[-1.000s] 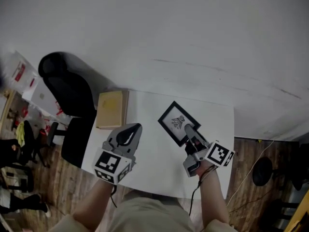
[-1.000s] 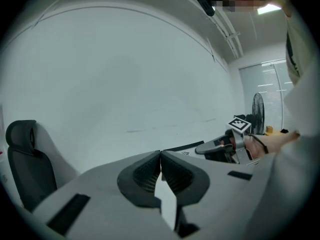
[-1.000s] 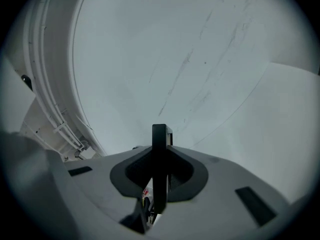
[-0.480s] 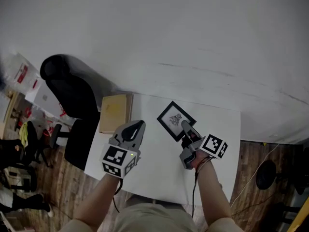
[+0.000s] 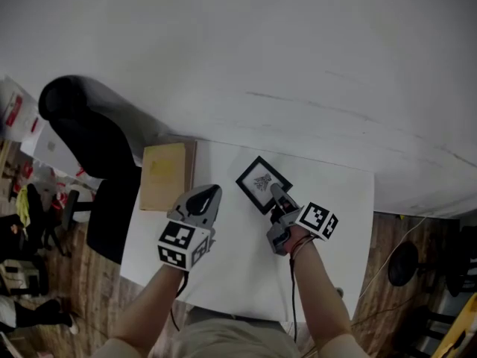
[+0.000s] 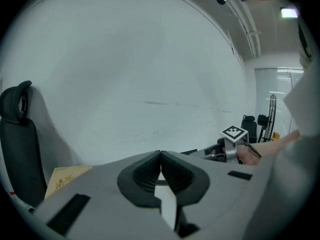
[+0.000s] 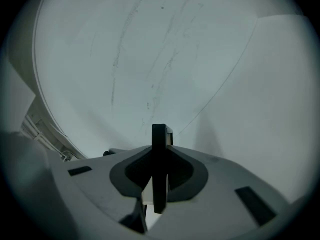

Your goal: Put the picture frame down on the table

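A black picture frame (image 5: pixel 262 183) with a small drawing inside is held over the far middle of the white table (image 5: pixel 223 274). My right gripper (image 5: pixel 280 200) is shut on the frame's near edge. In the right gripper view the frame (image 7: pixel 159 154) shows edge-on as a dark upright bar clamped between the jaws, with the right gripper (image 7: pixel 159 170) pointing at the wall. My left gripper (image 5: pixel 203 200) hovers over the table's left half, shut with nothing in it; in the left gripper view its jaws meet at the tips of the left gripper (image 6: pixel 160 159).
A tan cardboard box (image 5: pixel 163 175) lies at the table's far left corner. A black office chair (image 5: pixel 86 136) stands left of the table. A white wall (image 5: pixel 261 66) rises right behind the table. The wooden floor (image 5: pixel 387 289) shows at the right.
My right gripper has carried the frame a little left and away from me. The left gripper has barely moved.
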{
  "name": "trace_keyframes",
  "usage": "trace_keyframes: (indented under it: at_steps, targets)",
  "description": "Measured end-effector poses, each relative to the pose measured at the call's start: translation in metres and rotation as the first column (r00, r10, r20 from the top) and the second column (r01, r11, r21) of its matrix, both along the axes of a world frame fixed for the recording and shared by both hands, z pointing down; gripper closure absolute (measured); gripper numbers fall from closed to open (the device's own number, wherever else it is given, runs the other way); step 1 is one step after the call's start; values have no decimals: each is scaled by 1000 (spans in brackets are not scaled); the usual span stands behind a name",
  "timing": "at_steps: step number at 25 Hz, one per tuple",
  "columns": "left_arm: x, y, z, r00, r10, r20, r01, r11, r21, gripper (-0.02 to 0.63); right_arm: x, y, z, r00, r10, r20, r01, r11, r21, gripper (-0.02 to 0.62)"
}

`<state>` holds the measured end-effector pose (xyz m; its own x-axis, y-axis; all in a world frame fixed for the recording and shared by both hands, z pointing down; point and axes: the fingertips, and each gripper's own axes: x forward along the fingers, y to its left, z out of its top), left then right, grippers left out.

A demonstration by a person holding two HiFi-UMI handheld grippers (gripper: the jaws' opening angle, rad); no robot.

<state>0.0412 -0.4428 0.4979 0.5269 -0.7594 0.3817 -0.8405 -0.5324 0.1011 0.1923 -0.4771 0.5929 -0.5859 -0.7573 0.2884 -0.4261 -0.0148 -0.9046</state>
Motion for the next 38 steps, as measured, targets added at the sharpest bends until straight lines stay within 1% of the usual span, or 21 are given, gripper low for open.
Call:
trace_keyframes:
  at_steps: [3, 4, 6, 7, 9, 11, 15, 20, 22, 23, 25, 27, 29, 30, 33, 35, 36, 37, 38]
  targets:
    - [-6, -8, 17, 1000, 13, 15, -13, 1000, -21, 584, -10, -4, 21, 1000, 8, -26, -9, 999, -35, 529]
    - [-7, -10, 22, 1000, 11, 0, -11, 999, -32, 584, -13, -5, 27, 999, 9, -44, -11, 999, -44, 529]
    - [-6, -15, 29, 998, -1, -67, -2, 999, -54, 584, -11, -10, 37, 997, 28, -73, -32, 998, -60, 529]
    - [-7, -17, 33, 996, -7, -93, 1, 998, -63, 584, -10, -13, 41, 996, 52, -67, -56, 996, -71, 529]
    - [-11, -20, 42, 994, -14, -109, 5, 997, -81, 584, -11, -16, 47, 995, 98, -32, -100, 991, -91, 529]
    - [-14, -22, 53, 993, -13, -115, 2, 995, -100, 584, -12, -19, 56, 993, 114, -43, -118, 987, -108, 529]
    - [-18, -27, 68, 988, -1, -153, -23, 988, -156, 584, -12, -22, 76, 977, 97, -189, -123, 984, -127, 529]
    - [-28, -35, 80, 980, -25, -197, -11, 984, -178, 584, -13, -34, 89, 938, 97, -334, -141, 984, -110, 487]
    - [-31, -37, 86, 977, -33, -211, -9, 981, -194, 584, -13, -39, 93, 910, 90, -404, -147, 983, -111, 467]
    - [-32, -38, 88, 976, -32, -217, -13, 979, -202, 584, -13, -42, 96, 889, 81, -451, -147, 983, -112, 448]
    - [-32, -39, 92, 975, -29, -222, -21, 976, -216, 584, -11, -46, 100, 833, 54, -550, -141, 983, -117, 402]
    - [-33, -40, 93, 975, -24, -222, -27, 973, -228, 584, -10, -49, 105, 780, 18, -626, -131, 982, -134, 369]
    - [-32, -39, 91, 974, -14, -228, -41, 971, -236, 584, -11, -49, 109, 735, -16, -678, -114, 983, -146, 364]
    - [-31, -38, 91, 973, -6, -231, -50, 970, -237, 584, -12, -49, 110, 719, -26, -695, -107, 983, -147, 361]
    - [-32, -36, 89, 973, 16, -230, -71, 969, -236, 584, -14, -47, 112, 676, -53, -735, -88, 985, -152, 353]
    - [-34, -36, 86, 972, 16, -233, -71, 970, -234, 584, -13, -45, 109, 644, -69, -762, -76, 985, -153, 353]
    - [-36, -37, 84, 972, 12, -234, -68, 971, -230, 584, -13, -44, 105, 637, -68, -768, -74, 986, -148, 350]
    - [-38, -37, 81, 972, 9, -233, -63, 972, -226, 584, -13, -42, 99, 643, -62, -764, -72, 987, -141, 350]
    - [-40, -37, 77, 973, 7, -232, -59, 974, -219, 584, -13, -40, 93, 657, -52, -752, -71, 989, -130, 350]
